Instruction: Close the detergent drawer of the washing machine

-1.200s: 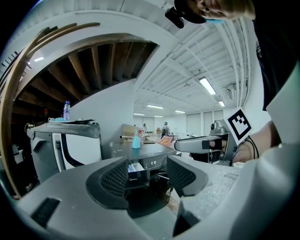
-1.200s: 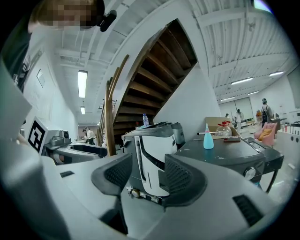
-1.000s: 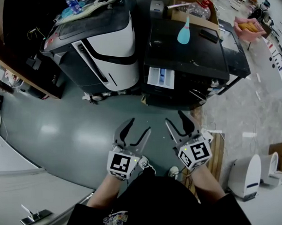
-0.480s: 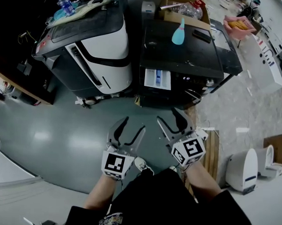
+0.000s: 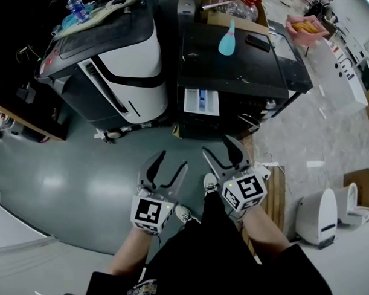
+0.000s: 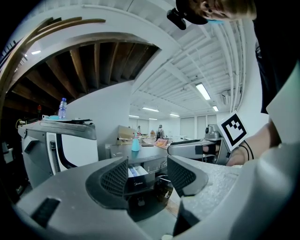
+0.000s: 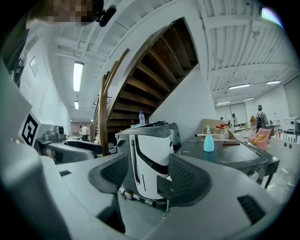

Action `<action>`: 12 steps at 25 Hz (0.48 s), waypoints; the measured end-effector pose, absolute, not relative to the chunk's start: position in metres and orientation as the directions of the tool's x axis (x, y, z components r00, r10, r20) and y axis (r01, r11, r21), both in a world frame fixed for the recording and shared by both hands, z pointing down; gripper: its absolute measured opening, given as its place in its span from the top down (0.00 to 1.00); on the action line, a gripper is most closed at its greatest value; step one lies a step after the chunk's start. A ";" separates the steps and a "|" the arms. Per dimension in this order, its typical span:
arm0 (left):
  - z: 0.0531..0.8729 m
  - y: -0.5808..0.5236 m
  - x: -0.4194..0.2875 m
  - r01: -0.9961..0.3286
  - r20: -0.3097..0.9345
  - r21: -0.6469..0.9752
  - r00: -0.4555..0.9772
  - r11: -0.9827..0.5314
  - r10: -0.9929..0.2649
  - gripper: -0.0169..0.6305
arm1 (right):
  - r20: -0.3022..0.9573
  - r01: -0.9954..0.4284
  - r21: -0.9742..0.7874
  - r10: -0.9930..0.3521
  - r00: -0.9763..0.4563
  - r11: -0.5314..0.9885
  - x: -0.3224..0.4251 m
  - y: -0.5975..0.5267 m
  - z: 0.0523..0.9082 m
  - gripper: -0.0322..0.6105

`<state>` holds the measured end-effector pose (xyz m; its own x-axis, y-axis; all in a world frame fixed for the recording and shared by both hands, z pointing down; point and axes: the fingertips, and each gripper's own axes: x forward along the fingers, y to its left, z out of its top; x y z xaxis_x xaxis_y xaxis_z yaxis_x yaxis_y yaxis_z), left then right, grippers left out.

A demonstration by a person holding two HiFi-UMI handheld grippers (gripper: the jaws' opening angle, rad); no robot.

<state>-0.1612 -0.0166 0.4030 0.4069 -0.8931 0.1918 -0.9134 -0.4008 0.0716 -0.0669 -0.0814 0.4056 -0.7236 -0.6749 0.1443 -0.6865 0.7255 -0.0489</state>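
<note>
Standing open on the black washing machine (image 5: pixel 235 67), the detergent drawer (image 5: pixel 201 102) juts from the upper left of the machine's front, a white tray with a blue compartment showing inside (the head view looks almost straight down into it). A teal bottle (image 5: pixel 226 41) stands upright on the machine's lid, with a small flat black object (image 5: pixel 257 42) lying near it. Just beside the washer, on the left of the head view, stands a white-and-grey appliance (image 5: pixel 124 57), with a water bottle (image 5: pixel 73 4) on top of it.

Both claws hang over the grey floor (image 5: pixel 81 176), well apart from the drawer and touching nothing. The left claw (image 5: pixel 170 164) has its jaws apart with nothing between the pads; in the left gripper view the drawer's white front shows far off through the gap. The right claw (image 5: pixel 220 150) is side by side with it and somewhat closer to the washer. Its jaws have just been opening and now stand wide, with nothing between them. The right gripper view looks through the gap at the white-and-grey appliance, with the washer's lid and the teal bottle off to the right.

A shoe (image 5: pixel 210 183) shows on the floor between the two claws, and a wooden pallet (image 5: pixel 275 189) lies on the floor next to the right claw
</note>
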 end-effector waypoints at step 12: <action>0.420 -0.063 -0.153 -0.913 0.221 0.064 0.407 -0.403 -0.887 0.60 | 0.216 -0.697 -0.092 -0.669 -0.711 0.711 -0.064 -0.141 0.439 0.50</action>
